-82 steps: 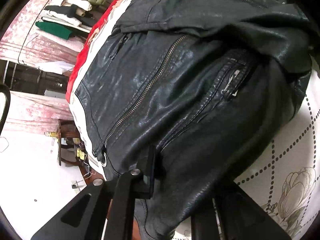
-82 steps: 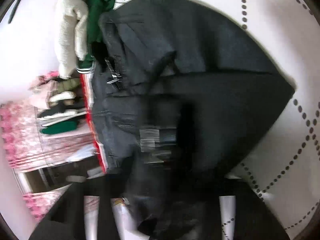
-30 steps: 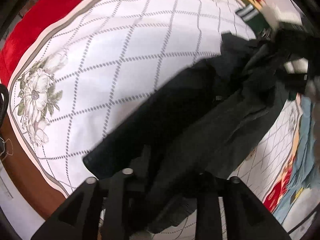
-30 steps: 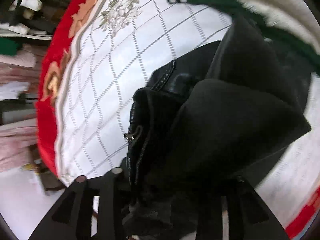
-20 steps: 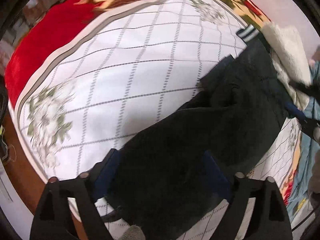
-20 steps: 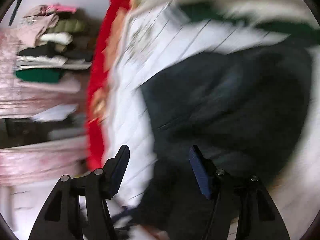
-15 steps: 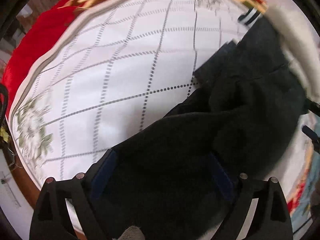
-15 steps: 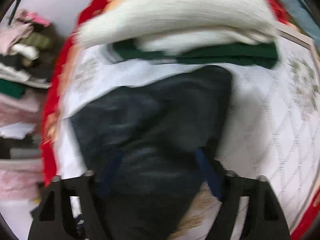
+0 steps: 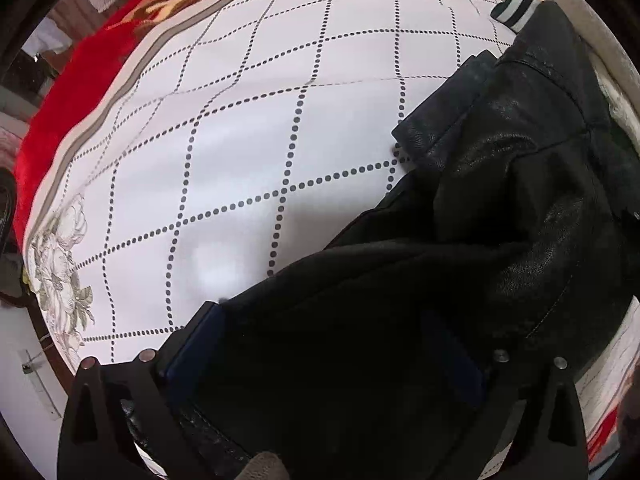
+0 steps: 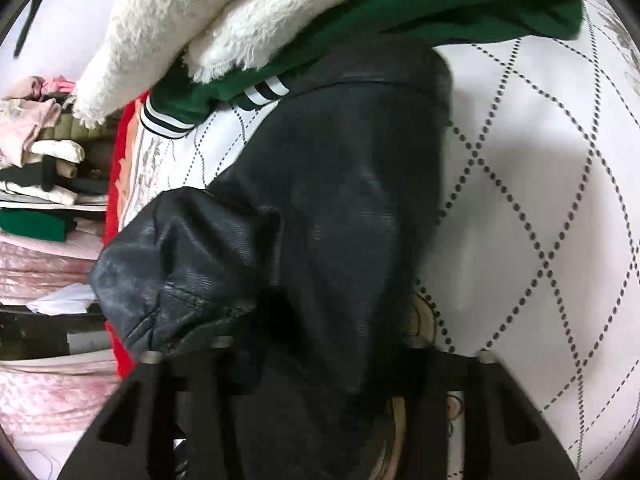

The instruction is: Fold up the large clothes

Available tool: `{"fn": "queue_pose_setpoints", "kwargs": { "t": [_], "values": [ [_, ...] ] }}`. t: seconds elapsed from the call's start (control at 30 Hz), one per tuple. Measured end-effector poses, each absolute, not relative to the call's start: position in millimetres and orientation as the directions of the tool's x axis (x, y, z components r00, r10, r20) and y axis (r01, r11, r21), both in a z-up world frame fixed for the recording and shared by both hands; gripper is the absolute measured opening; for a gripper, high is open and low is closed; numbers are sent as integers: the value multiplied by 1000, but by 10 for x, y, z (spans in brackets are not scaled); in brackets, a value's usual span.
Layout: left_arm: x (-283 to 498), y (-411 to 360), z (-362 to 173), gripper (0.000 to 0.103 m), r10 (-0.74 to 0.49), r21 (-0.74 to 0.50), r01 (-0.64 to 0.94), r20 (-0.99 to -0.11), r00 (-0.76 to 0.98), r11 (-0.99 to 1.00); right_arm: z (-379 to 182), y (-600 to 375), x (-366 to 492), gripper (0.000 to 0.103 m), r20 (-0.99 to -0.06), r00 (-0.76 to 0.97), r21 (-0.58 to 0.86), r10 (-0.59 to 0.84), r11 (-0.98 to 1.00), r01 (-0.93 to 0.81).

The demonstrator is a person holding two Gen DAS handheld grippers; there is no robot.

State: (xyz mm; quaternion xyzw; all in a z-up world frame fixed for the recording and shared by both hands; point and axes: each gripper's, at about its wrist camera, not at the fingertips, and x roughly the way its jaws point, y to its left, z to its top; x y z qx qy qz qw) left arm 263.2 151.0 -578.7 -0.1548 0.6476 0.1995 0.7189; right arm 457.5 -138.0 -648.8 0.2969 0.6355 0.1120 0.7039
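Observation:
A black leather jacket (image 9: 500, 216) lies bunched on the white quilted bed cover (image 9: 240, 140), at the right in the left wrist view. My left gripper (image 9: 320, 344) is open, its jaws wide apart with jacket cloth lying loose between them. In the right wrist view the jacket (image 10: 340, 208) fills the middle, next to a pile of clothes. My right gripper (image 10: 316, 360) is open too, the jaws apart with the jacket draped over and between them; the fingertips are hidden by it.
A pile with a white fleece (image 10: 224, 12) over a green garment with striped cuffs (image 10: 440, 12) sits beyond the jacket. The bed has a red border (image 9: 60, 112). Shelves of folded clothes (image 10: 36, 168) stand at the left beyond the bed.
Both grippers carried the jacket across the bed toward the pile, then opened their jaws. The jacket now rests loose on the cover beside the pile.

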Motion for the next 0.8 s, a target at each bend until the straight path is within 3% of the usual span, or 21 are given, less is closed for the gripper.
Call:
{"fn": "queue_pose_setpoints", "kwargs": {
  "t": [0.1, 0.5, 0.67, 0.7, 0.8],
  "values": [
    [2639, 1410, -5723, 103, 117, 67, -454, -990, 81, 888, -6377, -1572, 4402, 17, -828, 180, 561, 531, 781, 277],
    [2462, 700, -5134, 103, 74, 12, -345, -983, 166, 939, -6026, -2786, 2803, 17, -927, 78, 351, 367, 774, 527],
    [2732, 343, -5143, 103, 80, 29, -299, -984, 158, 954, -6039, -3232, 2335, 30, -941, 22, 293, 339, 776, 559],
    [2783, 306, -5176, 103, 87, 37, -291, -983, 160, 956, -5946, -3288, 2276, 40, -952, 41, 277, 304, 794, 541],
    [2900, 222, -5365, 103, 135, 91, -268, -980, 148, 959, -5663, -3300, 2269, 43, -982, 69, 187, 175, 872, 452]
  ]
}}
